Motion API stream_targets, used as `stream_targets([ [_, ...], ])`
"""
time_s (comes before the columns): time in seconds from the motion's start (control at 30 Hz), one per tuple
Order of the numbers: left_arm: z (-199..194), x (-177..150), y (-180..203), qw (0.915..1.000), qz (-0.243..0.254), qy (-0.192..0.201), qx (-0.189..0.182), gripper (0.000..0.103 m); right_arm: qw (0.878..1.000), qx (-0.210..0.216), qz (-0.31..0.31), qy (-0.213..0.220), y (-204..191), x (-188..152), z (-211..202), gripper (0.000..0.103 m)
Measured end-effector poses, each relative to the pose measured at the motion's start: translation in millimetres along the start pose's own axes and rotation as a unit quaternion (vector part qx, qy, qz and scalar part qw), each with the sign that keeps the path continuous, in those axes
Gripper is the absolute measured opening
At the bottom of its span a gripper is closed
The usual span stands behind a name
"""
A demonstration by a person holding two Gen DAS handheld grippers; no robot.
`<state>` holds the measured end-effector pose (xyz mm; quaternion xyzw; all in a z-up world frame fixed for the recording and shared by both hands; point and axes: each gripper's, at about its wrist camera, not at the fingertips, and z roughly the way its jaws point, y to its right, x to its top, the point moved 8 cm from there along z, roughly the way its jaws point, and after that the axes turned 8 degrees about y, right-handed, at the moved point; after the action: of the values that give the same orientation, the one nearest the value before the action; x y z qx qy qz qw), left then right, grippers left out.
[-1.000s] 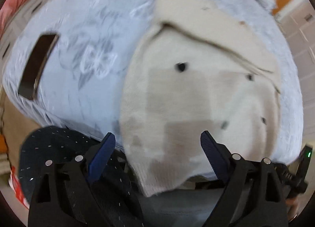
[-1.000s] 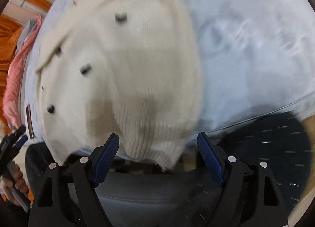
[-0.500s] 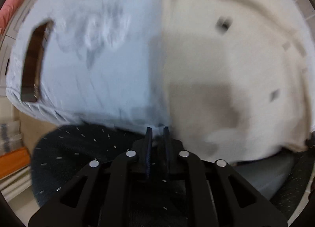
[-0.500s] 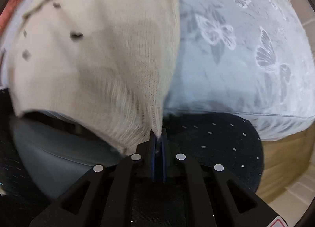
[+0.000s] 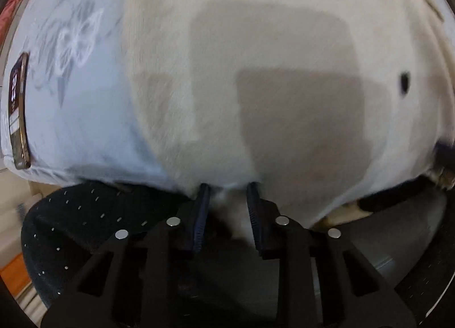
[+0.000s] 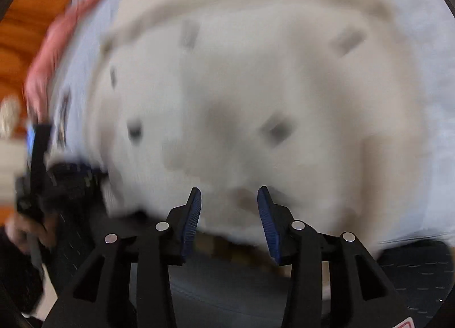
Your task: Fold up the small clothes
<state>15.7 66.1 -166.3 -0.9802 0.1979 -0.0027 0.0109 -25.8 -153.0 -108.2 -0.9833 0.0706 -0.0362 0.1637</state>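
Note:
A cream knitted cardigan [image 5: 270, 86] with dark buttons lies on a pale blue butterfly-print cover [image 5: 85, 100]; it also fills the blurred right wrist view [image 6: 241, 106]. My left gripper [image 5: 227, 194] is at the cardigan's near hem, its jaws a little apart with cream knit showing between them. My right gripper [image 6: 229, 200] is at the near hem too, its jaws partly open with the fabric just beyond the tips. The left gripper [image 6: 71, 177] shows in the right wrist view at the far left.
A dark phone-like slab [image 5: 18, 111] lies at the cover's left edge. A dark dotted rug [image 5: 85, 228] lies below the cover's near edge. A pink garment [image 6: 51, 52] lies at the far left. Orange wood [image 6: 28, 15] is behind.
Both grippers were shut on the cardigan's hem half a second ago; now both have their jaws apart. Both views have moved in closer over the cardigan.

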Motion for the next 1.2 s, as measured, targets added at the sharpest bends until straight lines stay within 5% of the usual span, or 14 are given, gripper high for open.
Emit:
stream_targets([
  [0.1,-21,-3,-18,0.9992,0.008,0.035,0.018,0.023,0.998,-0.004,-0.051,-0.019,-24,-22,6,0.033],
  [0.17,-49,3,-24,0.9965,-0.001,0.083,-0.002,0.025,0.999,0.001,-0.042,0.008,-22,-15,-14,0.032],
  [0.4,-116,92,-12,0.974,-0.057,0.214,-0.047,0.054,0.975,-0.06,0.042,0.212,60,100,-123,0.037],
  [0.6,-123,188,14,0.9566,-0.101,0.265,-0.067,0.057,0.958,-0.055,0.107,0.262,82,180,-141,0.04],
  [0.7,-115,213,8,0.9533,-0.122,0.269,-0.064,0.057,0.959,-0.032,0.059,0.276,56,212,-145,0.04],
  [0.93,-78,224,-36,0.9493,-0.179,0.244,-0.086,0.044,0.961,0.034,-0.104,0.253,-83,301,-92,0.04],
  [1.03,-68,223,-49,0.9346,-0.216,0.247,-0.137,0.045,0.962,0.041,-0.13,0.235,-115,326,-61,0.04],
  [1.13,-66,221,-57,0.9265,-0.23,0.261,-0.144,0.04,0.966,0.057,-0.141,0.207,-140,351,-25,0.04],
  [1.2,-54,217,-63,0.9309,-0.238,0.242,-0.136,0.012,0.968,0.057,-0.15,0.191,-155,367,-3,0.04],
])
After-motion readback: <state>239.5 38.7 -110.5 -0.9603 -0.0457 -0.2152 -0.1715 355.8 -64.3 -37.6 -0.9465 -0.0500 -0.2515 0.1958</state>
